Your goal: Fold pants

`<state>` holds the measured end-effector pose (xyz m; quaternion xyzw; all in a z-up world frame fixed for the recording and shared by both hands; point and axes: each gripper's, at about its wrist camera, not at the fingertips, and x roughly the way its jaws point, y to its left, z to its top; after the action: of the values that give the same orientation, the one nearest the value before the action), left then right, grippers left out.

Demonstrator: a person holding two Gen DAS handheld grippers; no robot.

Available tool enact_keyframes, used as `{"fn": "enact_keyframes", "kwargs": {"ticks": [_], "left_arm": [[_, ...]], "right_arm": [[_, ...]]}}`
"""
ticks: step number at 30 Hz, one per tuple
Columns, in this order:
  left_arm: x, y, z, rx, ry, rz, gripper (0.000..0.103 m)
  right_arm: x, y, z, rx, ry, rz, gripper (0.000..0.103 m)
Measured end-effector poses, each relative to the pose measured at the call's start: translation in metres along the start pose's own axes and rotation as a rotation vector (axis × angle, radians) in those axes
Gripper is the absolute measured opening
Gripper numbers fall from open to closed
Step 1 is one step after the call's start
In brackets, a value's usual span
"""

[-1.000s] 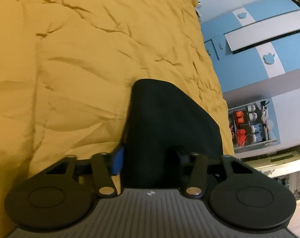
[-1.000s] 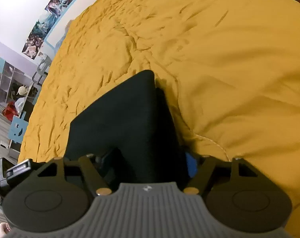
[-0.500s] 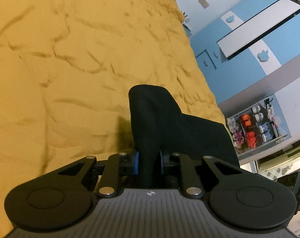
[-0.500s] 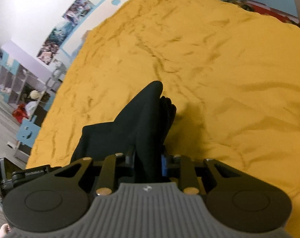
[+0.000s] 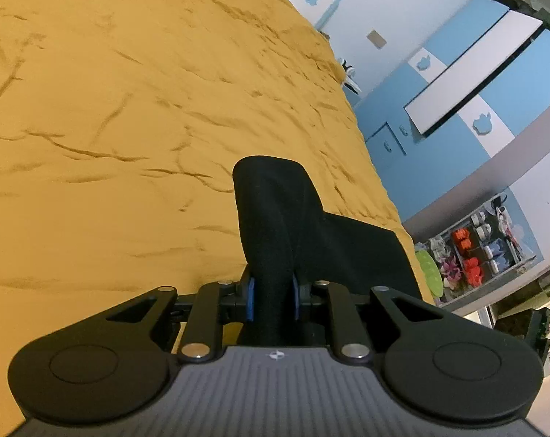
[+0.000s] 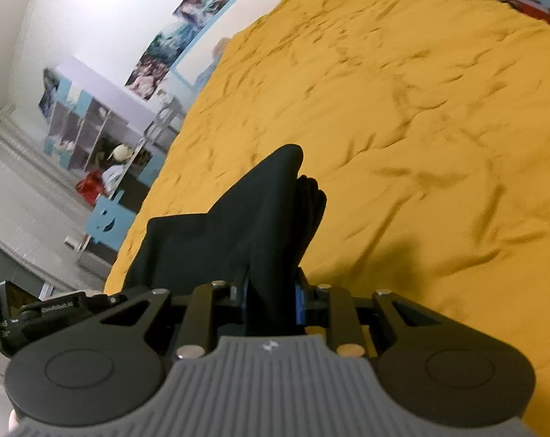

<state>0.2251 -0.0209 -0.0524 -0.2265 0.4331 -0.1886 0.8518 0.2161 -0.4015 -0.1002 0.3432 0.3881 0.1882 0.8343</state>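
The black pants (image 5: 275,215) hang bunched above the yellow bedspread (image 5: 129,109). My left gripper (image 5: 271,300) is shut on one end of the fabric, which rises in a fold between its blue pads and trails to the right. My right gripper (image 6: 273,304) is shut on the pants (image 6: 253,218) too, with the cloth spreading down to the left over the bedspread (image 6: 402,109). The left gripper's body (image 6: 38,313) shows at the lower left of the right wrist view.
A blue and white wardrobe (image 5: 456,91) and a shelf of small items (image 5: 475,251) stand beyond the bed's right edge. A cubby shelf (image 6: 82,123) and a blue stool (image 6: 107,218) stand on the floor off the bed's left edge.
Both grippers closed on the black pants and lifted the pinched fabric up off the bedspread. The cameras now sit higher and see more of the room.
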Motion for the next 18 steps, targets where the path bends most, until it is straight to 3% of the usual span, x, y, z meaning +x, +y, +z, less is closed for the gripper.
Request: {"fn": "enact_keyframes", "kwargs": {"ticks": [6,18], "left_arm": [[-0.013,0.031,-0.008,-0.043,-0.022,0.021,0.020],[0.029,0.080,-0.017,-0.121,-0.005,-0.010,0.020]], "right_arm": [[0.016,0.018,-0.020,0.007,0.045,0.020,0.018],[0.053,-0.003,-0.029,0.043,0.095,-0.051,0.018]]}}
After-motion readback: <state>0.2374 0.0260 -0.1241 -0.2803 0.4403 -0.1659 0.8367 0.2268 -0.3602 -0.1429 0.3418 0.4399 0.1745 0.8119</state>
